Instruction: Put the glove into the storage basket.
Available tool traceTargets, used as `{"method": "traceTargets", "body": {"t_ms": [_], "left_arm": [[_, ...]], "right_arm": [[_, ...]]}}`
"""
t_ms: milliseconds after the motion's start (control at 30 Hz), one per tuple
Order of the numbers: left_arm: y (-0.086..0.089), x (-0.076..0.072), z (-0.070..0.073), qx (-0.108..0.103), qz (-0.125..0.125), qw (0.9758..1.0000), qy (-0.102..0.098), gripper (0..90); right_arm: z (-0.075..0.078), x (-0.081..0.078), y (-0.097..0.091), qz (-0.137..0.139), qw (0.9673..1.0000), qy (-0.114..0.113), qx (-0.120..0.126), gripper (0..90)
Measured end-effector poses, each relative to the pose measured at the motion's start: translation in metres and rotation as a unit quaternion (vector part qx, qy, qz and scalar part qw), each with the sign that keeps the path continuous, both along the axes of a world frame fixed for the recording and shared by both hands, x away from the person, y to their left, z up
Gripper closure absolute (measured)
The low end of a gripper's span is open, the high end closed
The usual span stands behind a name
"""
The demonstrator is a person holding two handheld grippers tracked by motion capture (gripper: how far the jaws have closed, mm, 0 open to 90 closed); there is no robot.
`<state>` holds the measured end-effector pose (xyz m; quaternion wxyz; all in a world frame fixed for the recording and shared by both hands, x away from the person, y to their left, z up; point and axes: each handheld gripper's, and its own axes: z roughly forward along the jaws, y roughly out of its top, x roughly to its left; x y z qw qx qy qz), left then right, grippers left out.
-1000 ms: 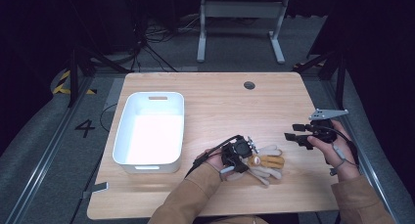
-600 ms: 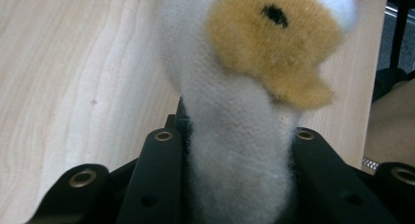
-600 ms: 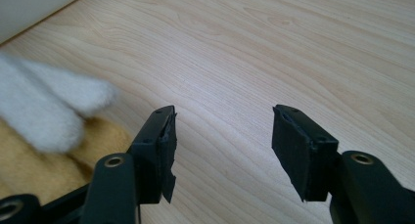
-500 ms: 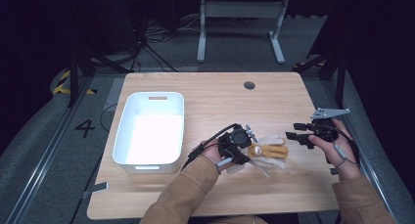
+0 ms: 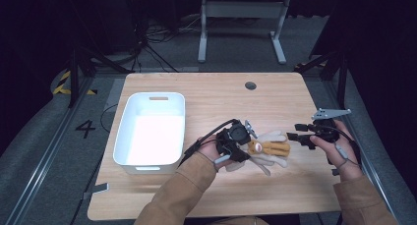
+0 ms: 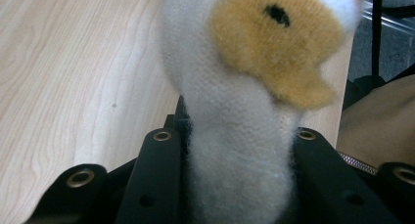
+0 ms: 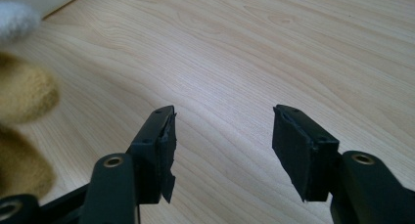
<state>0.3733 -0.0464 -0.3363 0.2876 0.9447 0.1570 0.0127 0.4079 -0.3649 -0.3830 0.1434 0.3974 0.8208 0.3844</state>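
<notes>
My left claw [image 5: 246,151] clamped on a plush toy's [image 5: 268,149] white limb, lower centre of the high view, toy over the wooden table [image 5: 216,95], my right claw [image 5: 300,136] gaping, holding nothing, lower right

The left gripper [image 5: 244,149] rose with the plush toy [image 5: 268,149] clamped, lifting it slightly toward the frame's centre right.

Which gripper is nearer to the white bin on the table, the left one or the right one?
Left. The left gripper, shut on the plush toy, is just right of the white bin. The right gripper, open and empty, is farther right, beyond the toy.
</notes>
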Motion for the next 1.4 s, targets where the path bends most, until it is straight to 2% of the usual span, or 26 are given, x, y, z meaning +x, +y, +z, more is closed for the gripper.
{"method": "traceTargets", "body": {"t_ms": [67, 167, 267, 333, 367, 400, 467, 500, 633, 667, 767, 833, 867, 900, 967, 1000, 1067, 1100, 1133, 1167, 1233, 1300, 1333, 1367, 1400], "left_arm": [[0.001, 0.000, 0.004, -0.001, 0.002, 1.0000, -0.003, 70.5], [0.003, 0.001, 0.009, 0.002, 0.011, 0.9999, 0.004, 70.4], [0.005, 0.002, 0.014, 0.009, 0.039, 0.9991, 0.017, 70.4], [0.006, 0.003, 0.015, 0.012, 0.049, 0.9986, 0.014, 70.3], [0.011, 0.004, 0.021, 0.019, 0.073, 0.9970, 0.017, 70.3], [0.011, 0.004, 0.021, 0.019, 0.073, 0.9970, 0.017, 70.3], [0.017, 0.004, 0.027, 0.017, 0.095, 0.9951, 0.021, 70.3], [0.017, 0.004, 0.027, 0.017, 0.095, 0.9951, 0.021, 70.2], [0.030, 0.006, 0.038, 0.029, 0.136, 0.9899, 0.027, 70.0], [0.030, 0.006, 0.038, 0.029, 0.136, 0.9899, 0.027, 70.0], [0.044, 0.008, 0.047, 0.035, 0.175, 0.9834, 0.033, 70.1], [0.050, 0.010, 0.050, 0.039, 0.188, 0.9808, 0.034, 70.1], [0.050, 0.010, 0.050, 0.039, 0.188, 0.9808, 0.034, 70.1], [0.057, 0.012, 0.054, 0.035, 0.200, 0.9784, 0.039, 70.1], [0.065, 0.014, 0.058, 0.034, 0.213, 0.9754, 0.046, 70.1], [0.068, 0.015, 0.060, 0.033, 0.224, 0.9727, 0.049, 70.1], [0.074, 0.016, 0.065, 0.033, 0.237, 0.9693, 0.055, 70.2], [0.077, 0.017, 0.068, 0.038, 0.239, 0.9686, 0.056, 70.2], [0.079, 0.017, 0.070, 0.038, 0.247, 0.9665, 0.057, 70.2], [0.079, 0.017, 0.070, 0.038, 0.247, 0.9665, 0.057, 70.3], [0.082, 0.018, 0.076, 0.045, 0.262, 0.9626, 0.052, 70.3], [0.084, 0.018, 0.077, 0.043, 0.266, 0.9617, 0.051, 70.3], [0.085, 0.019, 0.080, 0.046, 0.276, 0.9592, 0.044, 70.3], [0.086, 0.020, 0.081, 0.044, 0.282, 0.9574, 0.047, 70.3], [0.086, 0.020, 0.081, 0.044, 0.282, 0.9574, 0.047, 70.3]], "right_arm": [[0.000, 0.000, 0.000, 0.001, 1.0000, 0.000, 0.000, 42.8], [0.000, 0.000, 0.000, 0.002, 1.0000, 0.001, 0.000, 42.8], [-0.001, 0.000, 0.001, 0.003, 1.0000, 0.000, -0.001, 42.8], [-0.001, 0.001, 0.002, 0.003, 1.0000, 0.001, -0.001, 42.8], [-0.001, 0.003, 0.003, 0.005, 1.0000, 0.002, -0.001, 42.8], [-0.001, 0.003, 0.003, 0.005, 1.0000, 0.002, -0.001, 42.8], [0.000, 0.006, 0.007, 0.009, 1.0000, 0.001, -0.001, 42.8], [0.000, 0.006, 0.007, 0.009, 1.0000, 0.001, -0.001, 42.8], [0.000, 0.014, 0.015, 0.022, 0.9998, 0.002, -0.001, 42.8], [0.000, 0.014, 0.015, 0.022, 0.9998, 0.002, -0.001, 42.8], [0.001, 0.018, 0.022, 0.031, 0.9995, 0.001, 0.000, 42.8], [0.001, 0.020, 0.024, 0.032, 0.9995, 0.003, 0.000, 42.8], [0.001, 0.020, 0.024, 0.032, 0.9995, 0.003, 0.000, 42.8], [0.001, 0.021, 0.025, 0.034, 0.9994, 0.003, -0.001, 42.8], [0.001, 0.021, 0.026, 0.035, 0.9994, 0.002, -0.001, 42.8], [0.001, 0.021, 0.026, 0.036, 0.9994, 0.001, -0.002, 42.9], [0.001, 0.022, 0.026, 0.036, 0.9994, 0.002, -0.003, 42.9], [0.001, 0.021, 0.026, 0.034, 0.9994, 0.003, -0.002, 42.8], [0.001, 0.021, 0.026, 0.034, 0.9994, 0.003, -0.002, 42.8], [0.001, 0.021, 0.026, 0.034, 0.9994, 0.003, -0.002, 42.8], [0.001, 0.021, 0.024, 0.033, 0.9995, 0.003, -0.001, 42.8], [0.001, 0.021, 0.023, 0.032, 0.9995, 0.003, -0.001, 42.9], [0.000, 0.020, 0.021, 0.030, 0.9995, 0.004, -0.002, 42.8], [0.000, 0.019, 0.020, 0.029, 0.9996, 0.005, -0.001, 42.8], [0.000, 0.019, 0.020, 0.029, 0.9996, 0.005, -0.001, 42.8]]}}
